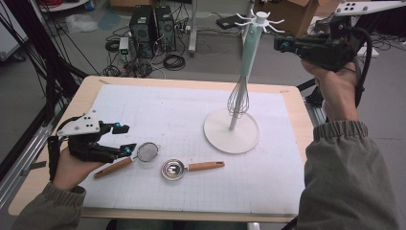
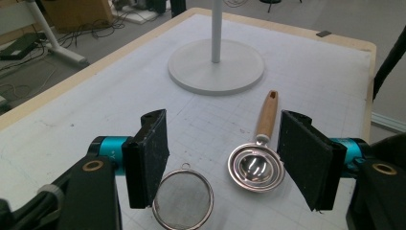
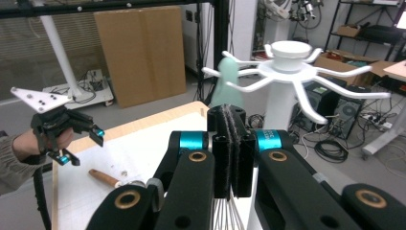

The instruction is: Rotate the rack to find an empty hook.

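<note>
A whisk (image 1: 238,97) with a mint handle hangs from the top of a white hook stand (image 1: 231,133). Level with the stand's top and just right of it is my right gripper (image 1: 278,44), held high and shut with nothing between its pads. In the right gripper view the mint handle (image 3: 229,76) rises behind the shut jaws. A small mesh strainer (image 1: 148,151) with a wooden handle lies on the mat. My left gripper (image 1: 125,140) stands open just left of the strainer (image 2: 184,199). A steel scoop (image 1: 173,169) with a wooden handle lies to its right.
A white gridded mat (image 1: 191,110) covers the wooden table. The stand's round base (image 2: 215,67) sits at the mat's far right. Its white hooks (image 3: 289,52) spread out at the top. Cables and computer cases (image 1: 153,28) stand on the floor beyond the table.
</note>
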A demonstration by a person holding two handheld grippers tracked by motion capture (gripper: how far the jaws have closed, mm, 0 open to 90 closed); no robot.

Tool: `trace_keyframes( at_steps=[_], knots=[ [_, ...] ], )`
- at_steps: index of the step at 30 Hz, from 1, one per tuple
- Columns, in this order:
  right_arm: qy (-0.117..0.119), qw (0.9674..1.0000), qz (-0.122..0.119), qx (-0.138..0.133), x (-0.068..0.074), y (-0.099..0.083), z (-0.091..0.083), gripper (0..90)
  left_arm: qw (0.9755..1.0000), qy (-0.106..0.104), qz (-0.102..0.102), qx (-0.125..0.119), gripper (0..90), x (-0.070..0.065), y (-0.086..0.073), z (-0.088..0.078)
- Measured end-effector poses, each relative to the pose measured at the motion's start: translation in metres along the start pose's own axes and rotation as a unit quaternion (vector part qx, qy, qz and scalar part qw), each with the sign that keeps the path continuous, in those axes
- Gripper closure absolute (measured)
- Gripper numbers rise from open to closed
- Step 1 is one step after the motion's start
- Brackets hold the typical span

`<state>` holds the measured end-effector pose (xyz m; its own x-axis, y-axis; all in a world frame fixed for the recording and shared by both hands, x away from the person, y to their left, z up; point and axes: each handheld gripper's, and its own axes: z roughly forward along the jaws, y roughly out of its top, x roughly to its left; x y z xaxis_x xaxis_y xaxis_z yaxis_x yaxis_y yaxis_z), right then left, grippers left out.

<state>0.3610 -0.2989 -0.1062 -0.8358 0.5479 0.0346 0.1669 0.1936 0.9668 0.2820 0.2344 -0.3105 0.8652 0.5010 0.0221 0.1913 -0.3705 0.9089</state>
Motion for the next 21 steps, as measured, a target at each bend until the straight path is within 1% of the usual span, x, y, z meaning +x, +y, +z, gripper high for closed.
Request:
trace_keyframes(
  at_steps=[3,5,7,14,18,19,21],
  knots=[
    [-0.002,0.9999,0.005,-0.009,-0.003,0.001,-0.002,89.6,1.0000,-0.001,-0.001,0.001,35.3,0.000,0.000,0.001],
    [-0.005,0.9999,0.007,-0.011,-0.004,0.003,-0.001,89.6,1.0000,-0.002,-0.002,0.001,35.2,0.000,0.000,0.001],
    [-0.006,0.9999,0.008,-0.011,-0.005,0.006,0.001,89.6,1.0000,0.000,0.003,0.003,35.2,-0.001,0.000,0.001],
    [-0.005,0.9998,0.008,-0.016,-0.004,0.010,0.011,89.7,1.0000,0.000,0.001,0.003,35.3,-0.001,0.000,0.001],
    [-0.004,0.9999,0.007,-0.009,0.000,0.011,0.018,89.7,1.0000,0.001,0.004,0.002,35.3,-0.002,0.001,-0.001],
    [-0.006,0.9999,0.002,-0.008,0.000,0.012,0.019,89.7,1.0000,0.002,0.003,0.001,35.3,-0.002,0.001,-0.001],
    [-0.008,1.0000,0.003,-0.005,0.002,0.013,0.021,89.7,1.0000,0.001,0.003,0.002,35.3,-0.002,0.001,-0.002]
  ],
)
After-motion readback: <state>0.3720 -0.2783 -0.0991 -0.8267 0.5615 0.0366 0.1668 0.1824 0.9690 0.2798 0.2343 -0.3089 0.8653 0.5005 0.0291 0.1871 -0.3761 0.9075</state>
